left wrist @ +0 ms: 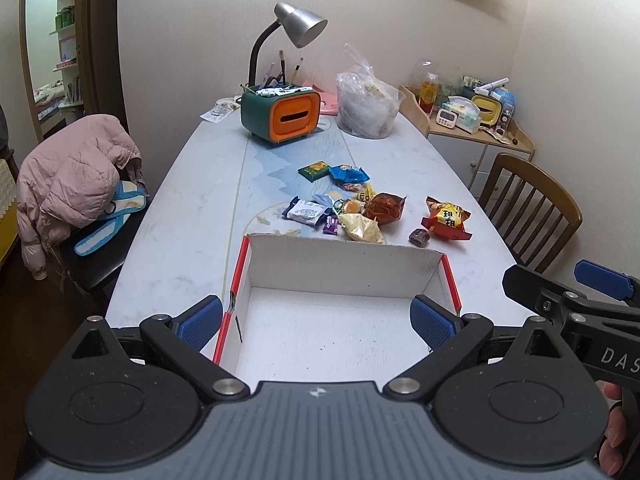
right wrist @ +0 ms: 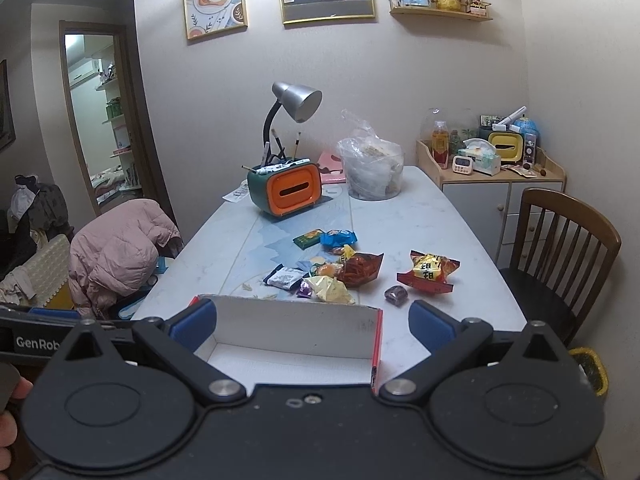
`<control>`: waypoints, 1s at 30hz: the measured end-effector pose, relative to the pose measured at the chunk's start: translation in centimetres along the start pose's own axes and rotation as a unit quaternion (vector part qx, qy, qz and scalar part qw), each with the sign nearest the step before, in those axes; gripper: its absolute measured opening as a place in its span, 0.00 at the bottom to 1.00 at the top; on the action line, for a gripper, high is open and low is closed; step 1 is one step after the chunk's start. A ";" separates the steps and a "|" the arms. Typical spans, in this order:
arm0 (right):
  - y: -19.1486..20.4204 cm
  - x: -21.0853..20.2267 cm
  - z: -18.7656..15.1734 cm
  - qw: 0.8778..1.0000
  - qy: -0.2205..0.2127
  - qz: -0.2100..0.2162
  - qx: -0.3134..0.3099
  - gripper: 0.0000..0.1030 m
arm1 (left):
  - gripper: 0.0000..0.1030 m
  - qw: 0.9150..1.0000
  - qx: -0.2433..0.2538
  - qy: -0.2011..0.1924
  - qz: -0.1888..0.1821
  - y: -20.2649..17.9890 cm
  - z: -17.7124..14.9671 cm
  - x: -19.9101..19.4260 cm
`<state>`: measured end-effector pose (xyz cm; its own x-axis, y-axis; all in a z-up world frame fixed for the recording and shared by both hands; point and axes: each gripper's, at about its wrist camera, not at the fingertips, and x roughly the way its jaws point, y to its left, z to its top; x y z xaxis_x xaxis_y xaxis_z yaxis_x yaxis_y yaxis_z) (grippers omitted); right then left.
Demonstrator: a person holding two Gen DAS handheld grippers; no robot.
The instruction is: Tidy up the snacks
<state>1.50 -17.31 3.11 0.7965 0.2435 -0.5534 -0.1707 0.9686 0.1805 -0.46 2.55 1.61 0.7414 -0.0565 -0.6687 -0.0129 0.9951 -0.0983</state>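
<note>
An open white cardboard box with red edges (left wrist: 344,268) (right wrist: 292,328) sits empty at the near end of the table. Beyond it lies a pile of wrapped snacks (left wrist: 348,212) (right wrist: 328,276): a green pack (left wrist: 316,170), a blue pack (left wrist: 348,174), a white-purple pack (left wrist: 306,212), a yellow pack (left wrist: 362,228), an orange-red pack (left wrist: 384,208). A red-yellow bag (left wrist: 446,218) (right wrist: 430,272) and a small dark candy (left wrist: 419,237) (right wrist: 396,294) lie apart to the right. My left gripper (left wrist: 316,320) is open over the box. My right gripper (right wrist: 312,326) is open above the box's right side, and also shows in the left wrist view (left wrist: 600,280).
A green-orange tissue box with pens (left wrist: 280,114) (right wrist: 286,190), a silver desk lamp (left wrist: 298,24) and a clear plastic bag (left wrist: 366,100) stand at the table's far end. Chairs flank the table: one with a pink jacket (left wrist: 72,180) left, a wooden one (left wrist: 528,208) right. A cabinet (right wrist: 500,192) stands far right.
</note>
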 end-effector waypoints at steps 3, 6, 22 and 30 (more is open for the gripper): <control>0.0 0.0 0.2 1.000 -0.002 0.000 -0.004 1.00 | 0.98 1.000 0.004 -0.002 -0.002 -0.1 -0.1 0.0; 0.1 0.0 0.1 1.000 -0.002 -0.001 -0.005 1.00 | 0.98 1.000 0.006 -0.002 -0.002 -0.1 -0.1 0.1; 0.4 0.1 -0.1 1.000 0.001 -0.003 -0.004 1.00 | 0.98 1.000 0.006 -0.002 -0.001 -0.4 -0.3 0.2; 0.4 0.1 -0.1 1.000 -0.001 -0.006 -0.006 1.00 | 0.98 1.000 0.007 0.000 -0.008 -0.2 -0.3 0.3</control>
<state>1.48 -16.90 2.99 0.7993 0.2317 -0.5545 -0.1682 0.9721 0.1637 -0.48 2.32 1.22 0.7417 -0.0731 -0.6667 0.0090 0.9950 -0.0991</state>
